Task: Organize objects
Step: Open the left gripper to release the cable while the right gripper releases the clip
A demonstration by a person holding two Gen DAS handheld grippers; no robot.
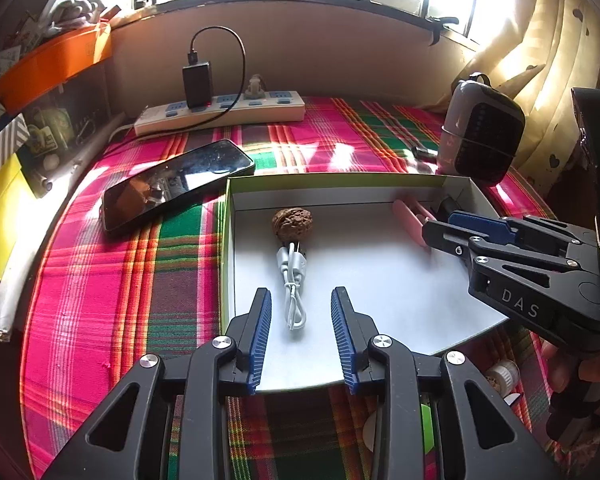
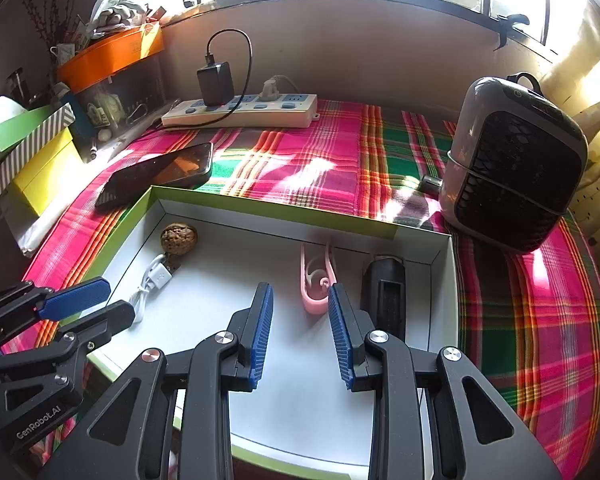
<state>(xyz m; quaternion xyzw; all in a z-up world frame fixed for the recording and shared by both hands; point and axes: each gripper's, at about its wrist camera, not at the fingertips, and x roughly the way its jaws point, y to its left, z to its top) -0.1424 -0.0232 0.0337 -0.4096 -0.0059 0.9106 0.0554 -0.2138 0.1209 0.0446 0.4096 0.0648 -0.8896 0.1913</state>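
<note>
A shallow white box with a green rim [image 1: 229,216] [image 2: 284,204] lies on the plaid cloth. In it are a walnut [image 1: 292,224] [image 2: 179,238], a coiled white USB cable [image 1: 292,280] [image 2: 153,280], a pink clip [image 2: 316,280] [image 1: 410,222] and a black oblong object [image 2: 383,292]. My left gripper [image 1: 300,300] is open and empty above the cable's near end; it also shows in the right wrist view [image 2: 100,300]. My right gripper [image 2: 300,298] is open and empty just before the pink clip; it also shows in the left wrist view [image 1: 440,224].
A black phone [image 1: 176,184] [image 2: 156,176] lies left of the box. A power strip with a black charger [image 1: 220,112] [image 2: 240,110] sits at the back. A small grey fan heater [image 2: 512,164] [image 1: 480,128] stands at the right. Boxes and an orange tray [image 2: 112,56] crowd the left.
</note>
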